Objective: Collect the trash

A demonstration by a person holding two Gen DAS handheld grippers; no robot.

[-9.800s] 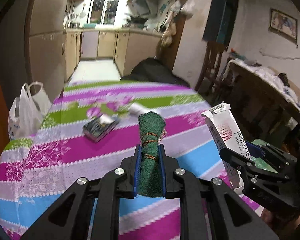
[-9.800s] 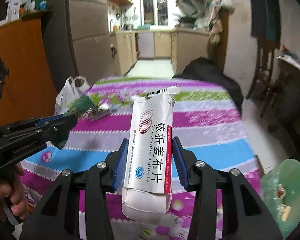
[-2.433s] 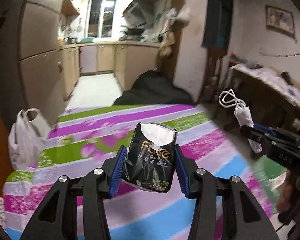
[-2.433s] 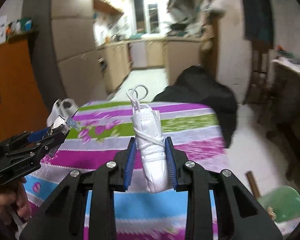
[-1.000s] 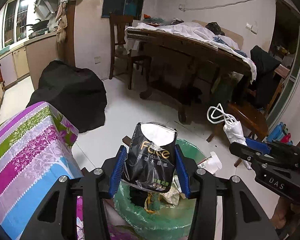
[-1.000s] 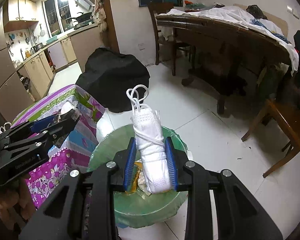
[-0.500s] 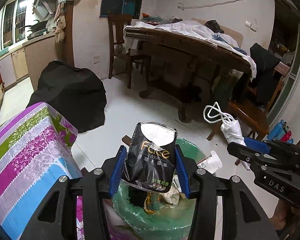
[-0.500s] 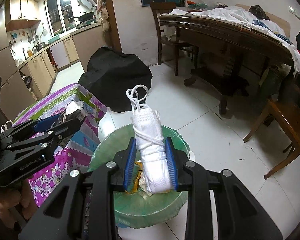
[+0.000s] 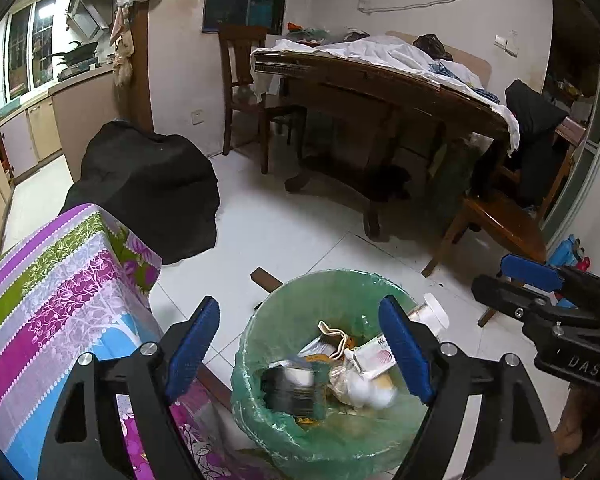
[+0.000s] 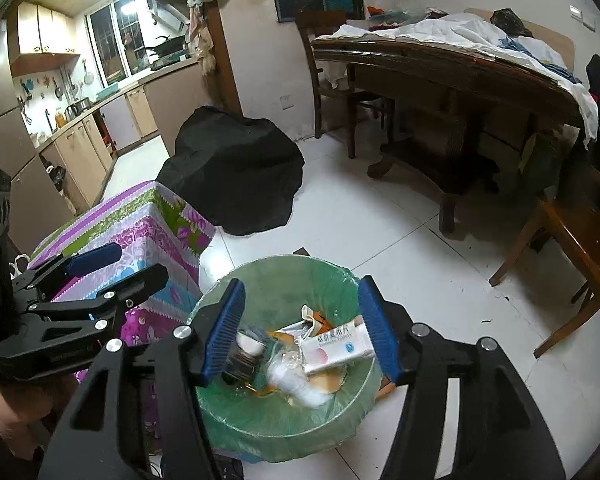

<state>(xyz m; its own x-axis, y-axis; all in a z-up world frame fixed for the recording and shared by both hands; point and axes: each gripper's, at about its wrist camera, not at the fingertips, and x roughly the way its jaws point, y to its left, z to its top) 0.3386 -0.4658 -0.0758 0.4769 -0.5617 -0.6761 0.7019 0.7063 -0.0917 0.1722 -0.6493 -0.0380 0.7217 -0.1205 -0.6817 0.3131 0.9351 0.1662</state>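
Half a second ago your left gripper (image 9: 300,344) clamped the black tissue pack (image 9: 294,390) and your right gripper (image 10: 302,326) clamped the rolled white mask (image 10: 300,390). Both sets of jaws have just been opening and now stand released with nothing between them. Both items now lie inside the green-lined bin (image 9: 256,332), which sits on the white tile floor (image 9: 300,236) directly below both grippers.

The tissue pack is motion-blurred at the bin's left interior, and its lettering cannot be read. The mask shows as a blurred white lump toward the bin's centre, partly over yellowish scraps that cannot be identified. A white medicine box (image 10: 336,342) lies flat in the bin just right of centre; in the left wrist view your own right pad covers part of it. The bin's near rim is cut off behind the gripper bodies in both views.

The tabletop (image 9: 48,280) with the striped cloth ends just left of the bin, its corner close to the bin wall. Open floor lies beyond the bin and to its right, up to a wooden chair (image 10: 572,236) and the dark wooden table (image 10: 440,76).
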